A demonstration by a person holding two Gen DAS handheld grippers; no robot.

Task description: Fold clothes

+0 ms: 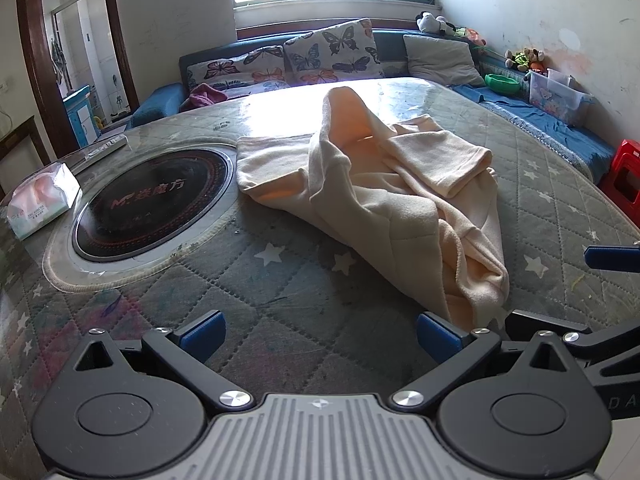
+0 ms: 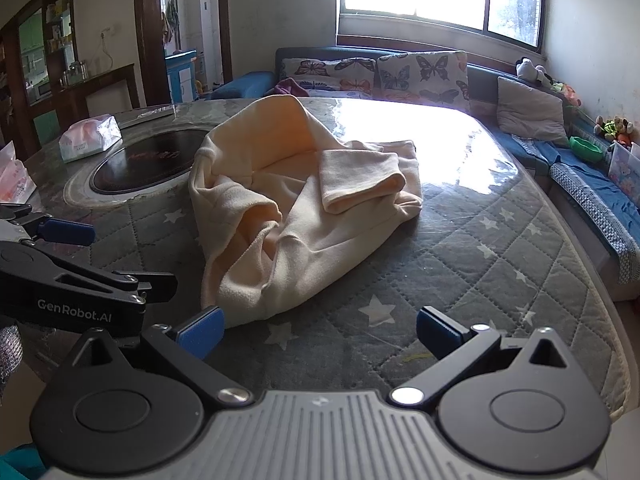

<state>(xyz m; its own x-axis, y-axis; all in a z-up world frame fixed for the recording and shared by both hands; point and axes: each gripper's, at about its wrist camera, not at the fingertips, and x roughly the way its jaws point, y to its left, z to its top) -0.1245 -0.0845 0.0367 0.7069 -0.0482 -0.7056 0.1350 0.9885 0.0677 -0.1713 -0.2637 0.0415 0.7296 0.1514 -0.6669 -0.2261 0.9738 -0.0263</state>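
Note:
A cream fleece garment [image 1: 384, 196] lies crumpled in a heap on the quilted grey table cover [image 1: 280, 288], with one sleeve folded across its top. In the right wrist view the same garment [image 2: 304, 204] sits in the middle of the table. My left gripper [image 1: 320, 334] is open just in front of the garment's near end, holding nothing. My right gripper [image 2: 320, 330] is also open, its left pad beside the garment's near corner. The left gripper [image 2: 66, 232] shows at the left edge of the right wrist view.
A round black cooktop [image 1: 156, 204] is set into the table to the left. A tissue pack [image 1: 42, 200] lies at the far left. Behind the table runs a blue sofa with butterfly cushions [image 1: 332, 52], toys and a plastic box [image 1: 556, 94]. A red stool [image 1: 624, 180] stands on the right.

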